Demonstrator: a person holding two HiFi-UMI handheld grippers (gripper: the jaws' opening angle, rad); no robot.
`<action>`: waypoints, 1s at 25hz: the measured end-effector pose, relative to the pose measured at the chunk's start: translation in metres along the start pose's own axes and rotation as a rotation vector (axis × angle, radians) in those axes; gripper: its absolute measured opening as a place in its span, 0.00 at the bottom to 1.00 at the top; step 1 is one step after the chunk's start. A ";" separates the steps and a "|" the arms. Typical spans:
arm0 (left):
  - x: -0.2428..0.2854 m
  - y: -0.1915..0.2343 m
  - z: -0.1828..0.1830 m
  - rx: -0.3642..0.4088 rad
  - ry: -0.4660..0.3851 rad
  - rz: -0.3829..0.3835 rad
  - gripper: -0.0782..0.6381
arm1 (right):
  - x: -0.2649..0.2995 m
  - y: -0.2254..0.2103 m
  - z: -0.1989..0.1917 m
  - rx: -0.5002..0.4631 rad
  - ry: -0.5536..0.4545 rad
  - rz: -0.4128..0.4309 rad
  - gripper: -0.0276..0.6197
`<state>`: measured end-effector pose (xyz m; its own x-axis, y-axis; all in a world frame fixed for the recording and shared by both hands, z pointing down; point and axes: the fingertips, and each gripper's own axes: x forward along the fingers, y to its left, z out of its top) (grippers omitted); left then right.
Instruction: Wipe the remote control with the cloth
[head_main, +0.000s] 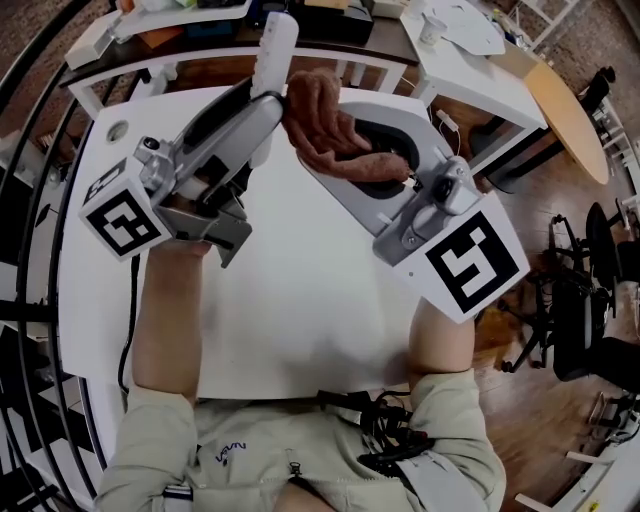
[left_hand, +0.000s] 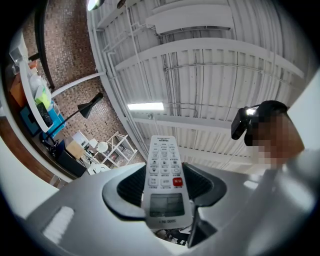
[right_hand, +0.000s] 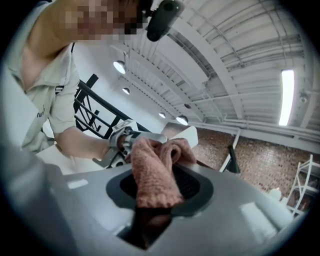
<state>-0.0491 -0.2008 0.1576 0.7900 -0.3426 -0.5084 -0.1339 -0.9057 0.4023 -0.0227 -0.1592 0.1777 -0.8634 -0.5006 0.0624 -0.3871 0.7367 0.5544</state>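
My left gripper (head_main: 262, 102) is shut on a white remote control (head_main: 276, 48), which sticks out past the jaws toward the far side of the table. In the left gripper view the remote (left_hand: 163, 172) lies between the dark pads, buttons and screen facing the camera. A pinkish-brown cloth (head_main: 325, 125) is bunched in my right gripper (head_main: 372, 152), and its free end rests against the remote's right side. The right gripper view shows the folded cloth (right_hand: 154, 172) clamped between the pads, with the left gripper (right_hand: 122, 142) just behind it.
Both grippers hang over a white table (head_main: 300, 300). A cluttered shelf (head_main: 200, 20) runs along the back. Another white table (head_main: 480, 70) and a round wooden top (head_main: 570, 120) stand at the right, with black chairs (head_main: 590, 300) beyond. A black cable (head_main: 128, 330) hangs at the table's left edge.
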 end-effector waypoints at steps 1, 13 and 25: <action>0.000 0.000 0.001 0.002 -0.005 0.002 0.45 | 0.001 0.003 0.000 0.006 -0.001 0.020 0.23; -0.005 0.007 0.004 0.017 -0.030 0.048 0.45 | -0.001 0.041 -0.014 0.050 0.024 0.268 0.23; -0.012 0.032 0.001 0.438 0.084 0.346 0.45 | -0.014 -0.045 -0.021 0.142 -0.135 -0.100 0.23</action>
<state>-0.0633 -0.2261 0.1756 0.6982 -0.6335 -0.3334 -0.6157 -0.7690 0.1719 0.0133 -0.1955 0.1689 -0.8500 -0.5164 -0.1042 -0.5068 0.7474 0.4296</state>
